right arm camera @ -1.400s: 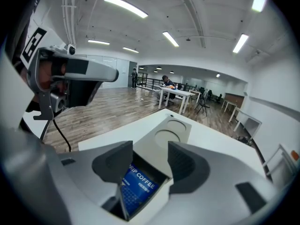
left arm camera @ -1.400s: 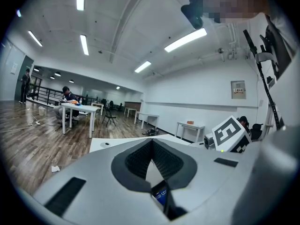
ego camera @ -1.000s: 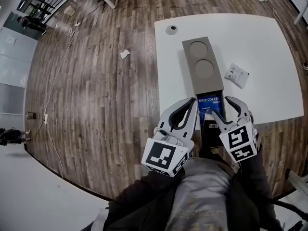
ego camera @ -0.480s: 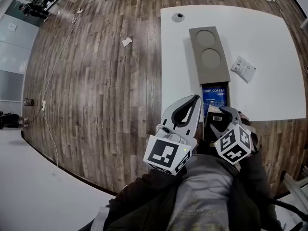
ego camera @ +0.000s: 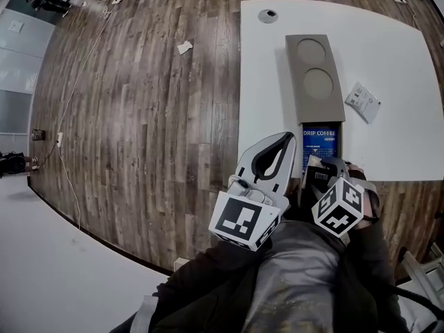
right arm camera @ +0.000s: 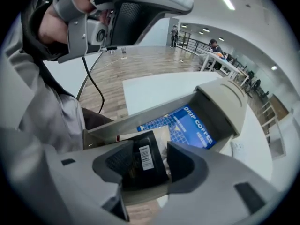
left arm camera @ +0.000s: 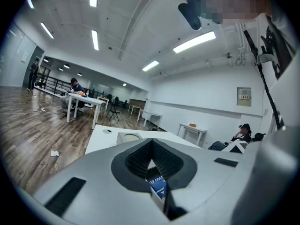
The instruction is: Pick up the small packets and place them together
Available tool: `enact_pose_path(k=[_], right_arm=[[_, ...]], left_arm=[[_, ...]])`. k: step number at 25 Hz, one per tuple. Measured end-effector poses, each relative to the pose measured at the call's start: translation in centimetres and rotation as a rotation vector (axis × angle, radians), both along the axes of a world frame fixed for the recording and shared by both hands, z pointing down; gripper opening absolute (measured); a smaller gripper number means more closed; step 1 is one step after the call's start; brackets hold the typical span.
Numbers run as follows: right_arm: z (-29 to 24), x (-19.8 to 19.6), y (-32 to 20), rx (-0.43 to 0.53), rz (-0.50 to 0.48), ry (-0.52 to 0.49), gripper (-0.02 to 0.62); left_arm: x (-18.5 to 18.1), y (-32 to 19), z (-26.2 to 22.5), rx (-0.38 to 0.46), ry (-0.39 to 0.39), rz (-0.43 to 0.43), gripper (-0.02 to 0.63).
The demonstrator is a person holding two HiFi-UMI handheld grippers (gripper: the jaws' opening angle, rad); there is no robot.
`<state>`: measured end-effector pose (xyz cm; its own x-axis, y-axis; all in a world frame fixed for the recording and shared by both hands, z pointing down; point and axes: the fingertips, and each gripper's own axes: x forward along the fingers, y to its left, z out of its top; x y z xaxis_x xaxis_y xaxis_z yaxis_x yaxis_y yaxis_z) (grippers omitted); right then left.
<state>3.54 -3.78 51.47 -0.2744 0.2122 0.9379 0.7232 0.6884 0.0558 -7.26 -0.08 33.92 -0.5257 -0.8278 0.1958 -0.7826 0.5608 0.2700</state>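
A long grey box lies on the white table, its near end uncovered. Inside lies a blue drip-coffee packet, also seen in the right gripper view. A black packet with a barcode label stands at the box's near end. My right gripper points steeply down into that end. It is open, with its fingers on either side of the black packet. To the left of the box, my left gripper is shut and holds nothing. A small white packet lies loose on the table, right of the box.
The box's far part is a lid with two round recesses. A round grommet sits near the table's far left corner. The table's near edge runs just under my grippers. On the wooden floor to the left lie a paper scrap and cables.
My right gripper has tipped from nearly level to steeply downward and sunk into the box's near end, over the black packet. The left gripper has sunk a little.
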Motion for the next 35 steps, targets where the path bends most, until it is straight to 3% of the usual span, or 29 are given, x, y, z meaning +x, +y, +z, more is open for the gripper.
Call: enact_pose_path(k=[4,5,12,23,30,35], right_arm=[[-0.2,-0.4,-0.5,0.029,-0.001,-0.01,0.172],[-0.3,-0.6,-0.7,0.037,0.003,-0.023,0.099],[-1.8,-1.7,-1.2,-0.048,0.085,-0.092,0.04],[-13.1,-6.8,-3.1,-0.069,0.127,-0.442,0.037],[-15.7,-9.9,-3.5,-0.079,0.131,-0.524,0.037],[-15.5,-12.6,-3.7,-0.109,0.15,-0.523,0.037]], left_arm=[[-0.8,-0.4,0.5,0.011,0.012,0.009,0.003],[-1.0,-0.6,0.5,0.016,0.013,0.013,0.003],[-0.6,-1.9,0.1,0.021,0.006,0.038,0.003],[0.2,-2.4,-6.6,0.073,-0.14,0.002,0.003],[-1.2,-2.0,-7.3,0.056,-0.151,-0.019,0.003],[-3.4,-1.6,-6.7,0.032,-0.132,-0.028,0.003]])
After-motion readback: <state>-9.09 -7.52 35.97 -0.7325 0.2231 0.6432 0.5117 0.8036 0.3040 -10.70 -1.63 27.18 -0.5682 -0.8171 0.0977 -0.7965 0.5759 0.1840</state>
